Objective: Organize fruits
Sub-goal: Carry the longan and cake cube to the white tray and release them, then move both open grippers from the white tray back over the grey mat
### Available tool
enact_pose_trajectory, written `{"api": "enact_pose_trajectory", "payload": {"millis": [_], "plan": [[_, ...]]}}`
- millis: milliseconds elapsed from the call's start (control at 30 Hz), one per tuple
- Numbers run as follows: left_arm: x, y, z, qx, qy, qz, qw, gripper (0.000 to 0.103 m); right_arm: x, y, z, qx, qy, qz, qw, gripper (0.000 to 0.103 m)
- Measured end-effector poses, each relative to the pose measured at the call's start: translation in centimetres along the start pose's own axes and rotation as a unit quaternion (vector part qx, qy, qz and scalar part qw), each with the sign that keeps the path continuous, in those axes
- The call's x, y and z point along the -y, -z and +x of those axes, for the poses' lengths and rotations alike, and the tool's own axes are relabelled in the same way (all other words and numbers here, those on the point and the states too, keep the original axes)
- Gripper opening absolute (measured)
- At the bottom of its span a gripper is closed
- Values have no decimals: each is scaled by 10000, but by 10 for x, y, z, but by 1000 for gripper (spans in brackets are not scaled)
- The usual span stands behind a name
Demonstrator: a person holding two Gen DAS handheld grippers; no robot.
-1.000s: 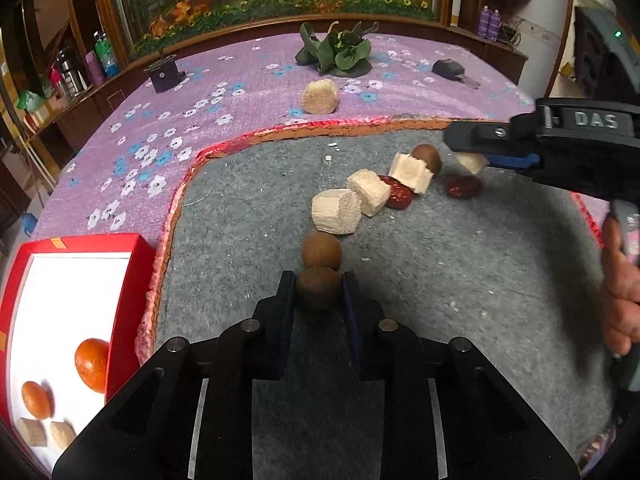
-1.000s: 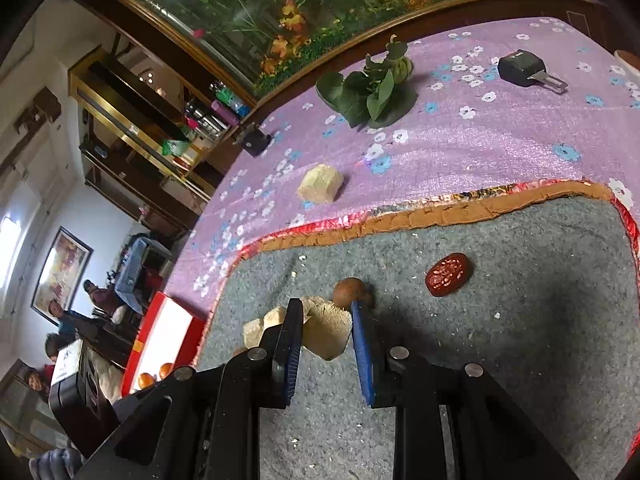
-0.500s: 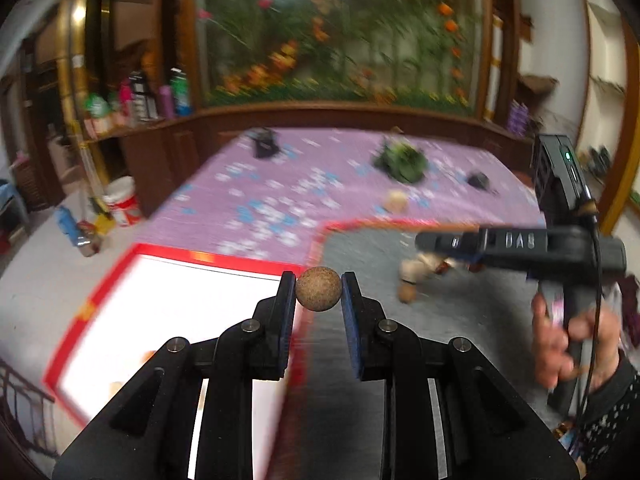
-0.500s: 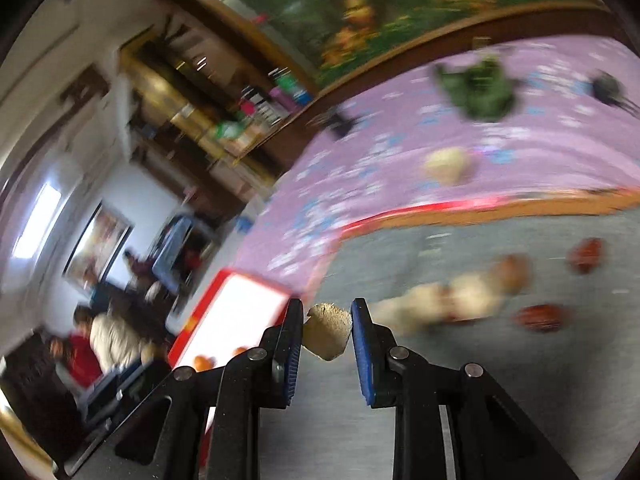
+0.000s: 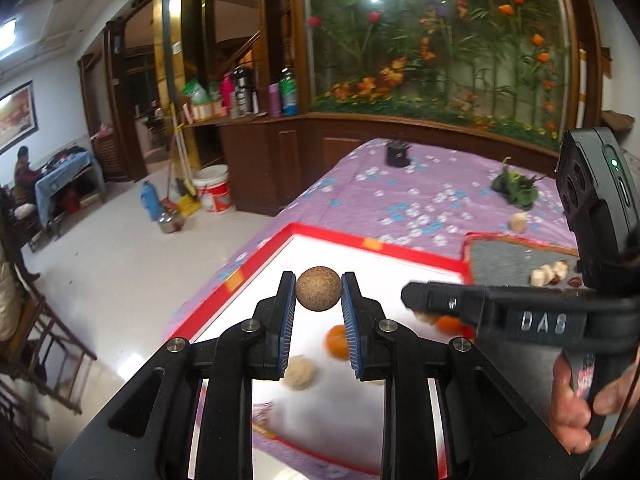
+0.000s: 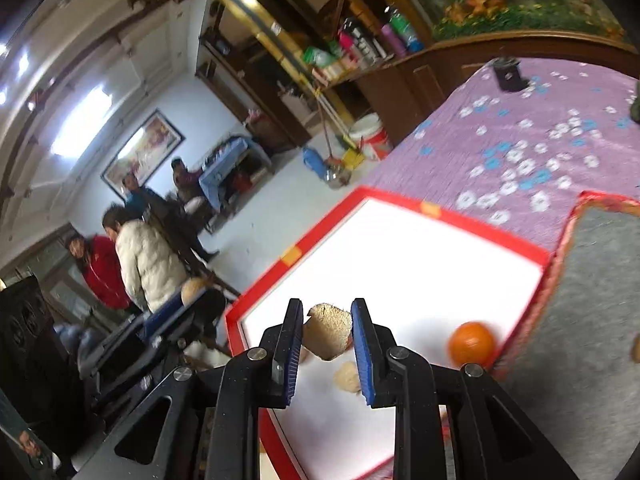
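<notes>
Only left wrist view shows grey mat (image 5: 516, 258) fruits (image 5: 548, 274).

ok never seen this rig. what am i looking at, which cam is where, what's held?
No robot here: a person carries a handheld two-finger tool in each hand, and each has a fisheye camera looking along its fingers.

The left wrist view shows the left tool shut on a brown round fruit. The right tool's black body crosses on the right, with the person's hand on its handle.

The right wrist view shows the right tool shut on a pale tan chunk.

Both hang over a red-rimmed white tray holding an orange fruit and pale pieces. More pieces lie on the grey mat on the purple flowered cloth.
</notes>
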State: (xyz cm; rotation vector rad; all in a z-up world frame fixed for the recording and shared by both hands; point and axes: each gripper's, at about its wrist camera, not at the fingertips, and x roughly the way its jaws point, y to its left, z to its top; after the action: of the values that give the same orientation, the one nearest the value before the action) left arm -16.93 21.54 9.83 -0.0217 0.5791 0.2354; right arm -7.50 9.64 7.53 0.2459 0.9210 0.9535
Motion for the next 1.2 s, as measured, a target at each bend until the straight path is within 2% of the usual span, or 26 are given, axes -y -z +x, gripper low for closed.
{"api": "enact_pose_trajectory", "payload": {"millis": [200, 533, 567, 633, 667, 733, 800, 1000, 1200], "plan": [[-15, 18, 18, -253, -180, -94, 9995, 22, -14, 13, 38, -371, 194, -156, 9990, 23], [-25, 35, 45, -633, -486, -152, 9967, 23, -5, 18, 57, -362, 611, -288, 9971, 24], [-23, 36, 48, -684, -517, -95, 9963, 24, -4, 18, 56, -333, 598, -255, 9973, 23], [-18, 37, 53, -790, -632, 51, 9949, 34, -2, 15, 55, -277, 646, -231, 9973, 27], [-16, 37, 53, -788, -696, 87, 9944, 38, -2, 14, 53, -258, 649, -243, 9973, 32], [-14, 37, 49, -676, -734, 118, 9949, 54, -1, 11, 48, -172, 623, -253, 9976, 38], [-13, 34, 45, -563, -762, 118, 9954, 59, 0, 6, 39, 20, 630, -272, 9976, 39], [-9, 23, 26, -281, -728, 94, 9969, 62, 11, -5, 11, 418, 672, -174, 9967, 39], [6, 21, 15, -188, -616, 236, 9976, 63, 31, -13, -21, 747, 722, 102, 9945, 39]]}}
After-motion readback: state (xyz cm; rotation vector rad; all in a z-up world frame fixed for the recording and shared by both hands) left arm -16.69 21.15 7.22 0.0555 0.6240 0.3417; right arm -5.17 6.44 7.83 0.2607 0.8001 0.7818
